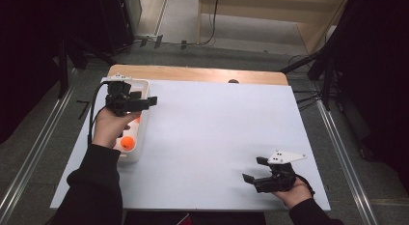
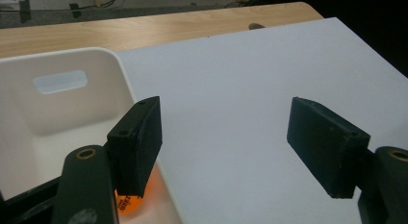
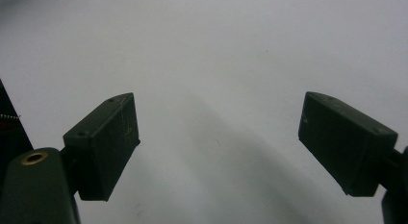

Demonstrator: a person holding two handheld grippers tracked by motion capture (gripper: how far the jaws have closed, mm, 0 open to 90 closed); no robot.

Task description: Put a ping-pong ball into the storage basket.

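My left gripper [image 1: 144, 100] is held open above the right edge of a white bin [image 1: 143, 87] at the table's left side. In the left gripper view its jaws [image 2: 226, 147] stand wide apart with nothing between them. An orange ball [image 1: 127, 143] lies in the near end of the bin, and it glows under the left jaw as an orange ball [image 2: 130, 202]. Low over the white table sheet near the front right, my right gripper [image 1: 254, 169] stays open, empty in its own view [image 3: 219, 147].
The white sheet [image 1: 217, 133] covers most of a wooden table [image 1: 193, 73], whose bare strip runs along the far edge. The bin's wall has a handle slot [image 2: 60, 81]. Dark stands and cables flank the table on both sides.
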